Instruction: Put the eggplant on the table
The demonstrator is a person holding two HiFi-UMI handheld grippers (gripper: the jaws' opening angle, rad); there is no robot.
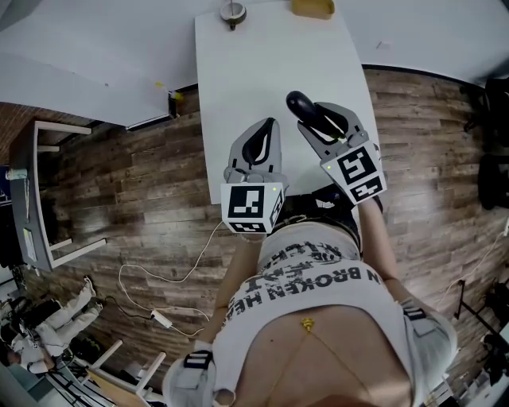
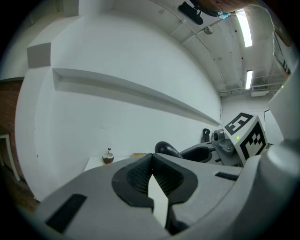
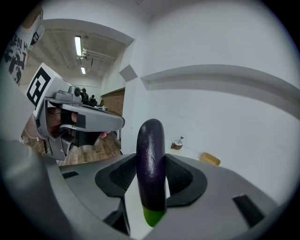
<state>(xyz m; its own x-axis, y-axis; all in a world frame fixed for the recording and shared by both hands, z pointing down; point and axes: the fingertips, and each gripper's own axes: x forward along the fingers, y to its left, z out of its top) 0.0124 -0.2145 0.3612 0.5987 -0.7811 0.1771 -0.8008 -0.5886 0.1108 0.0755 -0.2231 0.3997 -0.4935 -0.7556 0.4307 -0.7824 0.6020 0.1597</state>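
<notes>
Eggplant in transit over the white table. The right gripper is gripping it across the middle. Its jaws are standing fairly wide and pressing on the purple body, with the green stem end pointing down and the rounded end sticking up past the pads. The left gripper is hovering just beside it with its jaws together and nothing between them.

The eggplant is hanging above the near part of the tabletop. From the head view it appears not to be touching the surface yet, though the height is hard to judge.

To do this step well, the right gripper is best lowered until the eggplant's underside is resting on the surface. Only then should the jaws open, so the round body is not dropped and left rolling.

The table's near edge is lying close beneath both grippers, so carrying a little further in is advisable. The middle of the table is offering bare room, and the small brown bowl and yellow block are sitting well apart at the far end.
</notes>
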